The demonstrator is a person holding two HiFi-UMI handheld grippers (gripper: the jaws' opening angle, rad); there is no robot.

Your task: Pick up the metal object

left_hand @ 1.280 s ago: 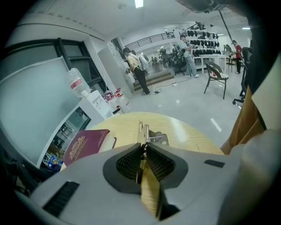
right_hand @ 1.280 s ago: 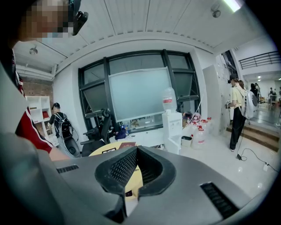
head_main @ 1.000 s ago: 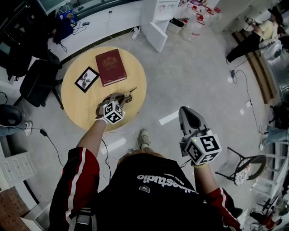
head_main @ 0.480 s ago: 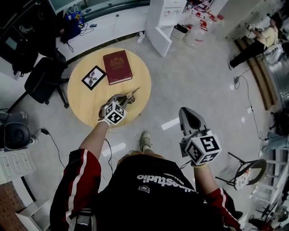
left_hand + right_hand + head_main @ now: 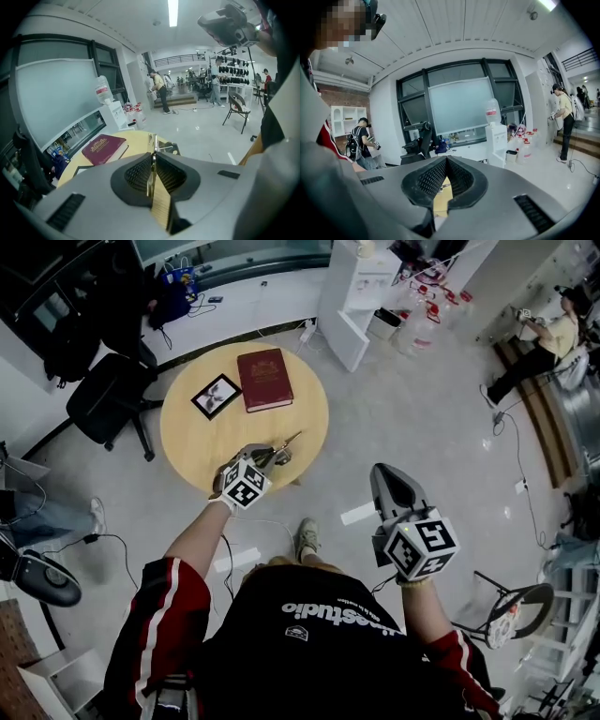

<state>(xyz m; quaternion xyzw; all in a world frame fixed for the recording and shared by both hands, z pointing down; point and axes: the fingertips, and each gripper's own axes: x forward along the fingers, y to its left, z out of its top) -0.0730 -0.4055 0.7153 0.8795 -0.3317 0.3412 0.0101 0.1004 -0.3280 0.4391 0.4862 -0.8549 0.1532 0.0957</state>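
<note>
A slim metal object [image 5: 289, 441] sticks out of my left gripper [image 5: 272, 457], which is shut on it above the near edge of the round wooden table [image 5: 192, 442]. In the left gripper view the thin metal object [image 5: 154, 143] stands edge-on, clamped between the ribbed pads [image 5: 138, 171] of the left gripper [image 5: 152, 157]. My right gripper [image 5: 381, 470] hovers over the floor to the right of the table. Seen in its own view, the right gripper [image 5: 446, 160] is shut, tips together, holding nothing.
A red book [image 5: 265, 379] and a black picture frame [image 5: 217, 396] lie on the table's far half. A black chair [image 5: 112, 395] stands left of the table, a white cabinet [image 5: 361, 296] behind it, a folding chair [image 5: 506, 596] at right. People stand far off.
The head view has swung, so the table sits further right in the picture. My left gripper keeps the metal object and has drawn toward the table's near edge. The right gripper stays put.
</note>
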